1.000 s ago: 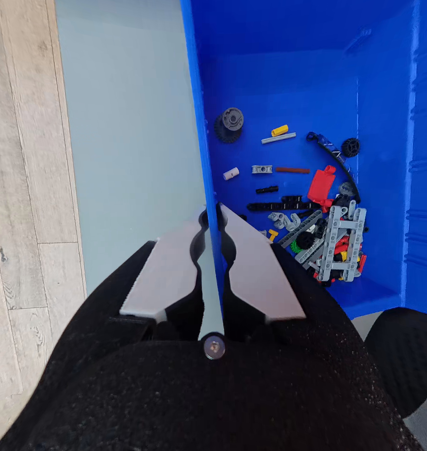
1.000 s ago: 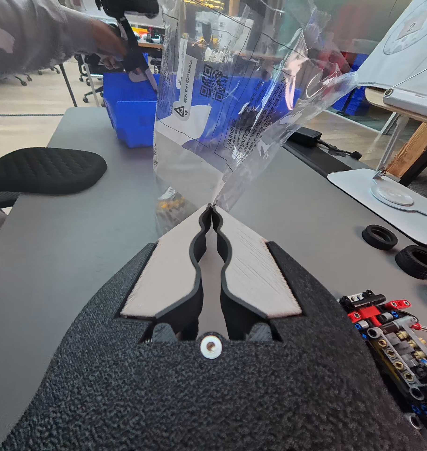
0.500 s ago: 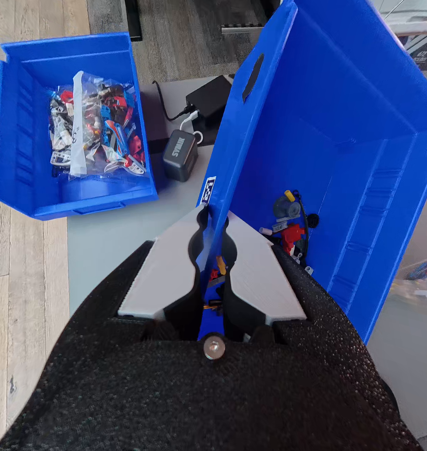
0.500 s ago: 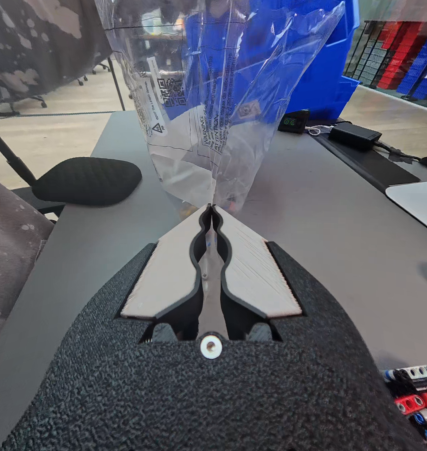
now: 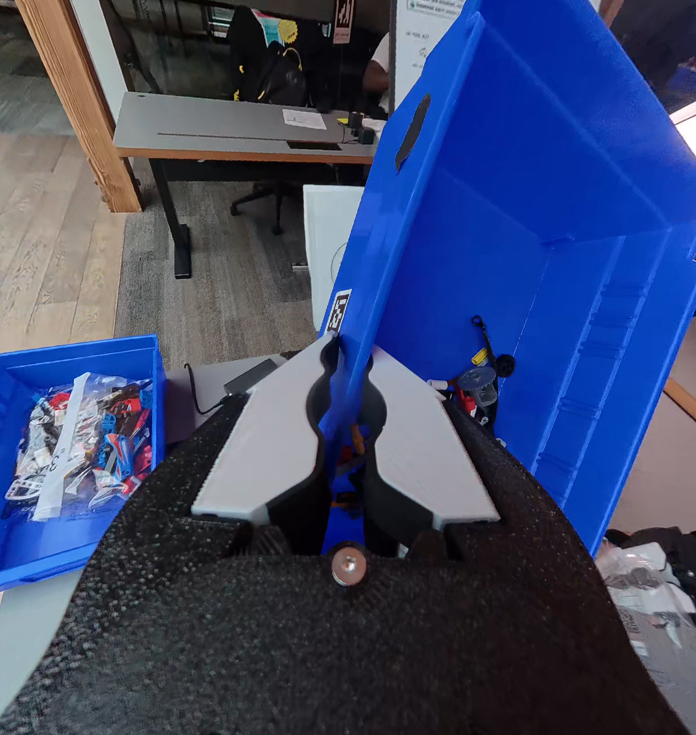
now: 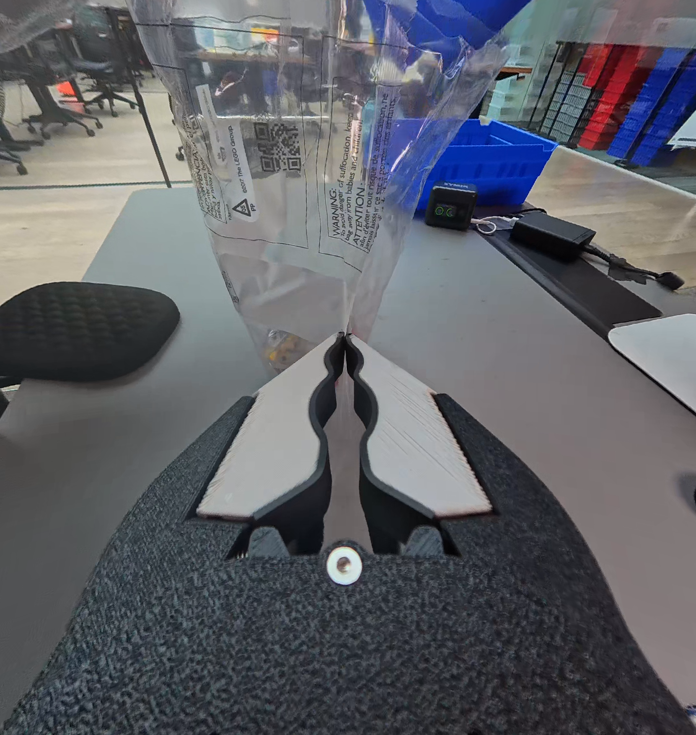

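My left gripper (image 5: 350, 350) is shut on the side wall of a large blue bin (image 5: 509, 222) and holds it lifted and tilted steeply. Small building-toy parts (image 5: 473, 382) have slid down to the bin's low end, partly hidden behind my fingers. My right gripper (image 6: 344, 338) is shut on the edge of a clear printed plastic bag (image 6: 298, 159), held upright above the grey table (image 6: 477, 358). A few small pieces (image 6: 282, 350) lie in the bag's bottom. The tilted bin shows blue through the top of the bag (image 6: 437, 24).
A second blue bin (image 5: 60, 457) with bagged parts sits on the table at left; it also shows in the right wrist view (image 6: 489, 163). A black charger block (image 6: 451, 205), power brick (image 6: 553, 234), chair armrest (image 6: 72, 330) and white board (image 6: 672, 354) are nearby. My hands' fingertips stand some 40 cm from each other.
The left gripper has tipped the large bin from lying flat to steeply tilted, and the parts slid to its low end. The right gripper with the bag has swung to face the second bin.
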Demonstrator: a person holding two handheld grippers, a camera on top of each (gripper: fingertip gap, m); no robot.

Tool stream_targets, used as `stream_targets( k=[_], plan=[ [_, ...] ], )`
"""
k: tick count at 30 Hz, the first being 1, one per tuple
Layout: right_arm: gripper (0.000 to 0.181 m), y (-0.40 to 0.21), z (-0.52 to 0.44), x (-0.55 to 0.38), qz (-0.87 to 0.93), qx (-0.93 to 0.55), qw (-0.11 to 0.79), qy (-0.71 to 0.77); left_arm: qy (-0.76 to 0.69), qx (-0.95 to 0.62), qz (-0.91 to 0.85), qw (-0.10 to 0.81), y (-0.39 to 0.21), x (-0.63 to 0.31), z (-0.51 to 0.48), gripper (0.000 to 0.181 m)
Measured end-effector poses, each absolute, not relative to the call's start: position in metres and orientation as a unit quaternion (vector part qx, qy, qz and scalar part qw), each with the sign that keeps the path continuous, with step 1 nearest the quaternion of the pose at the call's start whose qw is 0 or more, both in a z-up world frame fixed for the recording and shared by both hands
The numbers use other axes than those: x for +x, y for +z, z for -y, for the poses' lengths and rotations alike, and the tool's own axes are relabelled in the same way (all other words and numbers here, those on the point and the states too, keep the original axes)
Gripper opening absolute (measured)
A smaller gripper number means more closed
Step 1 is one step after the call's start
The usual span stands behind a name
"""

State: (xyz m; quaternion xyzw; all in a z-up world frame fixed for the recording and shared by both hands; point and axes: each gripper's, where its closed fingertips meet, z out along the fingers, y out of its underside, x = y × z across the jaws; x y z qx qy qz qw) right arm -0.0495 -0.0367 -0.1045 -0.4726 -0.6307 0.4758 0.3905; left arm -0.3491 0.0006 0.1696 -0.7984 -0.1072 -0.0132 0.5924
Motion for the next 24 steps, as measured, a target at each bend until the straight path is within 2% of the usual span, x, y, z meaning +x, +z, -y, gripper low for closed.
stream_targets(
  k=[1,8,15,24],
  plan=[
    [0.000,-0.104,0.036,-0.052,0.627,-0.476,0.389,0.478,-0.023,-0.793,0.106,0.600,0.179,-0.343,-0.003,0.005],
    [0.000,-0.105,0.024,-0.062,0.600,-0.513,0.390,0.474,-0.088,-0.775,0.098,0.618,0.207,-0.301,-0.023,0.005],
    [0.000,-0.103,0.008,-0.055,0.580,-0.518,0.421,0.467,-0.111,-0.788,0.085,0.599,0.180,-0.268,-0.039,0.006],
    [0.000,-0.102,-0.015,-0.041,0.533,-0.511,0.491,0.462,0.025,-0.786,0.067,0.614,0.171,-0.267,-0.029,0.006]
  ],
)
